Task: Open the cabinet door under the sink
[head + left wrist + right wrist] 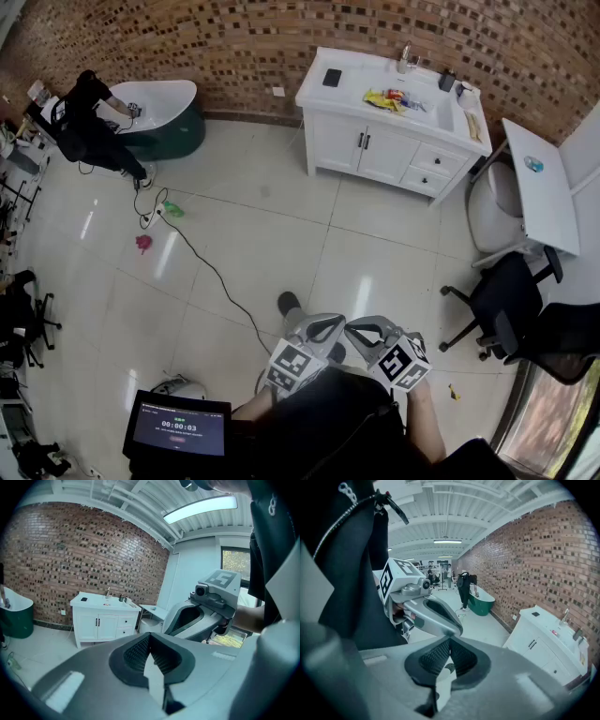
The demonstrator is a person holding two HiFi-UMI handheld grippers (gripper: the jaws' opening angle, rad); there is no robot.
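Standing well back on the tiled floor [281, 216], the person keeps both tools close to the body, and dark clothing [328, 422] cuts off the arms behind them. The left hand-held gripper [149, 637] has its jaws pressed together with nothing between them. The right hand-held gripper [450, 640] is closed and empty as well.

Across the room the white cabinet [375, 150] stands against the brick wall [234, 47], well apart from both. Its two doors [337, 139] are shut, flush with the front, and a pair of dark upright handles [362, 141] meet at the middle. What lies behind the doors is hidden. Drawers [439, 159] sit at the right end.

The sink [427, 111] is set in the top near its right edge, with a tap [405, 60] at the back. Bright packets [389, 98] lie on the top, too small to name.
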